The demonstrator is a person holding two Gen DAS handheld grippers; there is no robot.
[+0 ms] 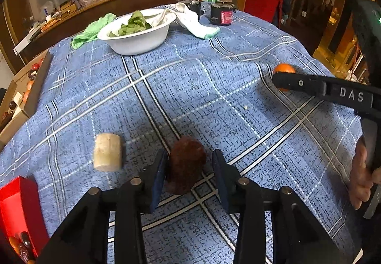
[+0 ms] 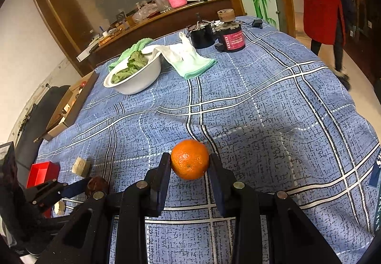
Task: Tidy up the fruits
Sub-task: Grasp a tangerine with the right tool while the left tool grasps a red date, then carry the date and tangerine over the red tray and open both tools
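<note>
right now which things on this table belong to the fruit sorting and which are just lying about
Job:
- orange, in the right claw
- brown fruit, between the left claw fingers
- pale chunk
- red box

Lying about:
- bowl of greens
- green cloth
- white cloth
- two dark jars

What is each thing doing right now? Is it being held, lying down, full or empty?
Orange: squeezed between the right gripper's fingers.
Brown fruit: on the cloth, between the left gripper's fingers; one touches it, the other stands apart.
Pale chunk: lying loose on the cloth.
Bowl: upright, holding green leaves.
Red box: open, fruit inside.
White towel: crumpled, draped onto the bowl's rim.
</note>
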